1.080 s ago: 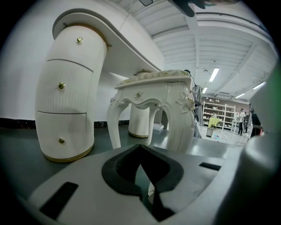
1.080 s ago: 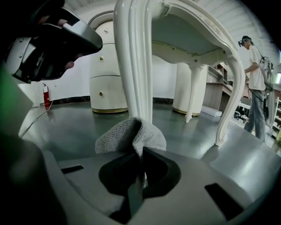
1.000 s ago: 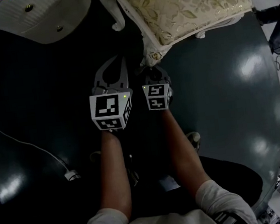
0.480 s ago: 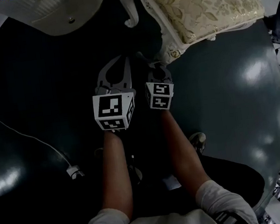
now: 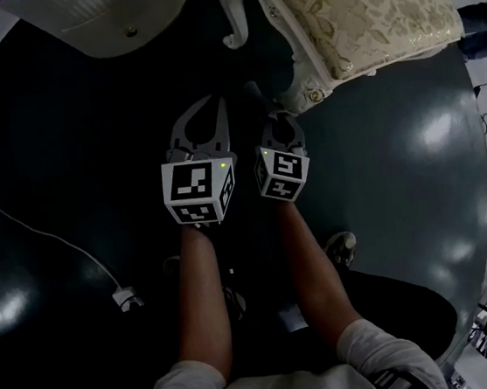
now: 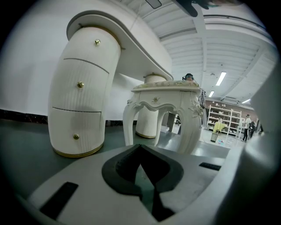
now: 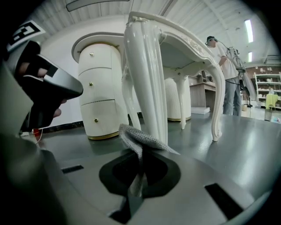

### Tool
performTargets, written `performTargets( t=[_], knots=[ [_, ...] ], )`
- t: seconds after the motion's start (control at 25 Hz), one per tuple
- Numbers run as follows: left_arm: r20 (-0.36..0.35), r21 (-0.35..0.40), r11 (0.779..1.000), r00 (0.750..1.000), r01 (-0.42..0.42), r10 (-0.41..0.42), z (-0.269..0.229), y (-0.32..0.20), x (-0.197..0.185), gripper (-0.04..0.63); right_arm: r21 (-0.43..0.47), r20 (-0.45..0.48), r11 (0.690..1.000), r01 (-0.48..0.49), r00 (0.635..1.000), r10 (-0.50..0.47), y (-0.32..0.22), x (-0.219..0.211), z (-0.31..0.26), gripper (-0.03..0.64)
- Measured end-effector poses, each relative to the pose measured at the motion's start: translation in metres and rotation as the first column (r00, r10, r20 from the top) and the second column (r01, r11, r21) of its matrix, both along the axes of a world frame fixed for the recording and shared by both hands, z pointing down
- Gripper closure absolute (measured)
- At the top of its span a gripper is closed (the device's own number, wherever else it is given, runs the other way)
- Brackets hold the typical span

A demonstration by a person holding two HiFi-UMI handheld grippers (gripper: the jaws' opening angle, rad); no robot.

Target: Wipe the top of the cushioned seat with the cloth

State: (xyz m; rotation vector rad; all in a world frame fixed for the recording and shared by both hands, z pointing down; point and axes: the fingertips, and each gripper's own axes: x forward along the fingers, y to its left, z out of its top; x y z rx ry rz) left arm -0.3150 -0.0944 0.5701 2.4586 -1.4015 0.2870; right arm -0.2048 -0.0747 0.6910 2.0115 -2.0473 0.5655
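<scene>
Right gripper (image 7: pixel 140 151) pinching the grey cloth (image 7: pixel 135 135), white carved stool leg (image 7: pixel 147 79) right ahead, left gripper (image 6: pixel 139 147) tips pressed together, floral cushioned seat (image 5: pixel 361 7) just beyond.

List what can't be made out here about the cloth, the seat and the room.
- Cloth: right gripper view shows only a grey fold in the right gripper; the head view hides it behind that gripper.
- Cushioned seat: head view's top edge cuts it; both gripper views look up from below its top.
- Shelves: left gripper view, contents too small.
</scene>
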Motion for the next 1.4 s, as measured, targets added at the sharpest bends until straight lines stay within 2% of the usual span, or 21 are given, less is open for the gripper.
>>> performTargets(
  t=[0.28, 0.44, 0.72, 1.08, 1.4],
  knots=[
    [-0.009, 0.014, 1.0, 1.0, 0.022, -0.022, -0.008, -0.004, -0.005, 0.581, 0.093, 0.05, 0.995, -0.03, 0.998, 0.025, 0.003, -0.012, -0.048, 0.603],
    [0.007, 0.051, 0.998, 1.0, 0.023, -0.023, -0.021, -0.008, -0.008, 0.581, 0.151, 0.074, 0.988, -0.034, 0.997, 0.023, 0.002, -0.021, -0.081, 0.603],
    [-0.036, 0.075, 0.996, 0.998, 0.057, -0.054, -0.035, -0.011, -0.017, 0.581, 0.2, 0.08, 0.978, -0.067, 0.995, 0.052, 0.003, -0.026, -0.118, 0.603],
    [-0.066, 0.087, 0.994, 0.996, 0.06, -0.055, -0.046, -0.013, -0.016, 0.581, 0.281, 0.067, 0.951, -0.128, 0.991, 0.113, 0.011, -0.02, -0.169, 0.603],
    [-0.075, 0.119, 0.992, 0.997, 0.035, -0.026, -0.059, -0.013, -0.007, 0.581, 0.343, 0.069, 0.932, -0.118, 0.993, 0.1, 0.008, -0.016, -0.205, 0.603]
  ],
)
